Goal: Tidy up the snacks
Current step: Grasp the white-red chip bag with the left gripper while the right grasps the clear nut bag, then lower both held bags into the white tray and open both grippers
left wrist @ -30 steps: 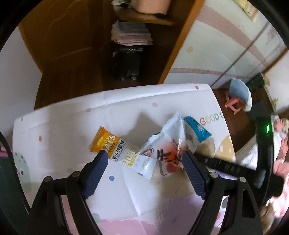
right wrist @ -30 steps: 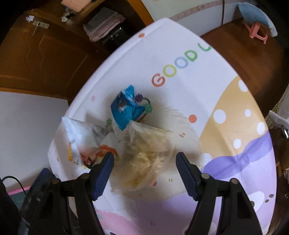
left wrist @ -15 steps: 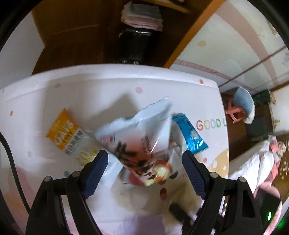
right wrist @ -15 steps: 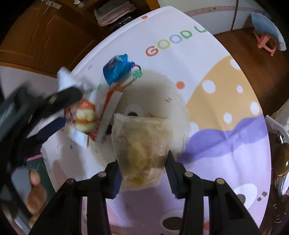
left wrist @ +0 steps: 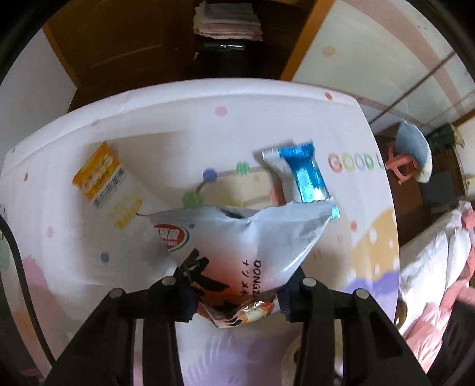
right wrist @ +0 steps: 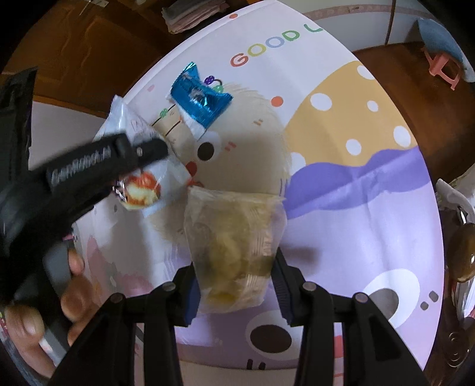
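My left gripper (left wrist: 236, 300) points down at the cartoon play mat (left wrist: 148, 118), and its jaws are closing on the lower end of a white snack bag (left wrist: 237, 243) with a red logo; the pads press on it. The right wrist view shows the same white bag (right wrist: 142, 190) under the left gripper's finger. My right gripper (right wrist: 234, 294) is shut on a clear bag of pale yellow snacks (right wrist: 234, 237). A blue foil packet (left wrist: 305, 175) lies just beyond the white bag. An orange and white oats packet (left wrist: 104, 181) lies at the left.
The mat's far edge meets a wooden floor. A pink stool with a blue cushion (left wrist: 406, 157) stands to the right, and bedding (left wrist: 430, 267) lies beside the mat. Folded towels (left wrist: 228, 20) sit on a dark case at the back. A person's hand (right wrist: 74, 297) holds the left gripper.
The left gripper came down over the white bag and shut on it. The right gripper closed on the clear bag and shifted it right, away from the blue packet.
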Action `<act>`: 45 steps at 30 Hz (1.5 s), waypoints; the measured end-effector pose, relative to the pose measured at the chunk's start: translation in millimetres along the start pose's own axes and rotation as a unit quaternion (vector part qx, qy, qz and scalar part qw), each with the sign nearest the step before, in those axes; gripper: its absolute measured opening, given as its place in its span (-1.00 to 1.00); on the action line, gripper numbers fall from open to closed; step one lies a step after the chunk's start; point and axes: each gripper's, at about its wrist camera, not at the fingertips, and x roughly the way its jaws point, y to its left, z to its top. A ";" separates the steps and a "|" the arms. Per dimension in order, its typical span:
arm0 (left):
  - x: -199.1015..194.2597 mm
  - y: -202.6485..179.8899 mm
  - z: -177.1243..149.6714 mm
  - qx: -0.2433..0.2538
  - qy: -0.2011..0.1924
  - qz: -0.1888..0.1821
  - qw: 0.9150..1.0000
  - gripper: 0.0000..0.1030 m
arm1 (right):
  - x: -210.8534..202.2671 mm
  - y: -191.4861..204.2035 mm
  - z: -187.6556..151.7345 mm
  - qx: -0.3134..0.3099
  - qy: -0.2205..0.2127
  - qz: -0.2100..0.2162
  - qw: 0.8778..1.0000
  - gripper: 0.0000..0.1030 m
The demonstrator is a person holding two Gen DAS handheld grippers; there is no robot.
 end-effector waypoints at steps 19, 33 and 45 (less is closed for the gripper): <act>-216.5 45.9 -146.5 0.073 -0.086 -0.026 0.993 -0.23 | -121.7 61.5 -87.4 -0.111 -0.065 0.025 0.991 -0.18; -328.0 35.9 -307.9 0.113 -0.162 0.004 0.980 -0.22 | -221.6 65.6 -226.1 -0.226 -0.144 0.047 0.962 -0.18; -309.8 31.6 -365.0 0.086 -0.157 0.031 0.983 -0.22 | -222.0 39.2 -286.9 -0.231 -0.157 -0.017 0.960 -0.18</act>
